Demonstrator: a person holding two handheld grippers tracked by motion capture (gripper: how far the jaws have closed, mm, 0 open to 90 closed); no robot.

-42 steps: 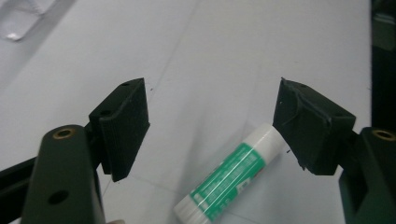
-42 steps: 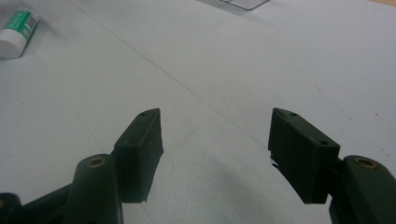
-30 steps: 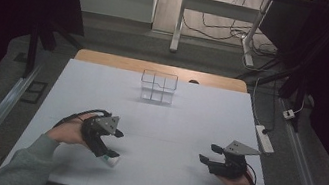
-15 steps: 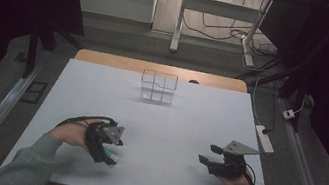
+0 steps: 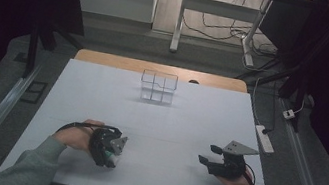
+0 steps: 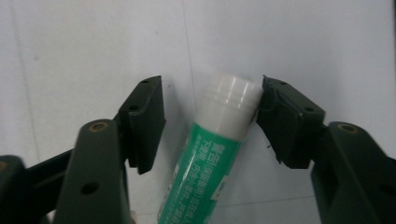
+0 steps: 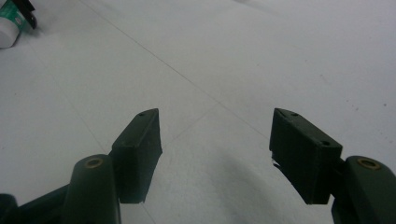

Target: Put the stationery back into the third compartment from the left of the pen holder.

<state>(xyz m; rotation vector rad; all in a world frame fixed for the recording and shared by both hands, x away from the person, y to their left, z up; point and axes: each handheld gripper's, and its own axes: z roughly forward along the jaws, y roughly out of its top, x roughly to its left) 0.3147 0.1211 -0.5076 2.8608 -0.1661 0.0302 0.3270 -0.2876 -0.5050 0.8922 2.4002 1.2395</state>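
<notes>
Grasp not yet made. Glue stick (image 6: 219, 149) lying flat on desk (image 5: 182, 126), well to the near-left of the clear box (image 5: 158, 87) at the far edge. Left hand-held gripper (image 6: 210, 112) open, jaws straddling the stick: white cap touching one jaw, other jaw standing apart. Long axis roughly along the jaws, slightly tilted; cap end pointing away from the hand. Right hand-held gripper (image 7: 215, 135) open, empty, well right of the stick. Remaining, presumably: close, lift, carry to box.
</notes>
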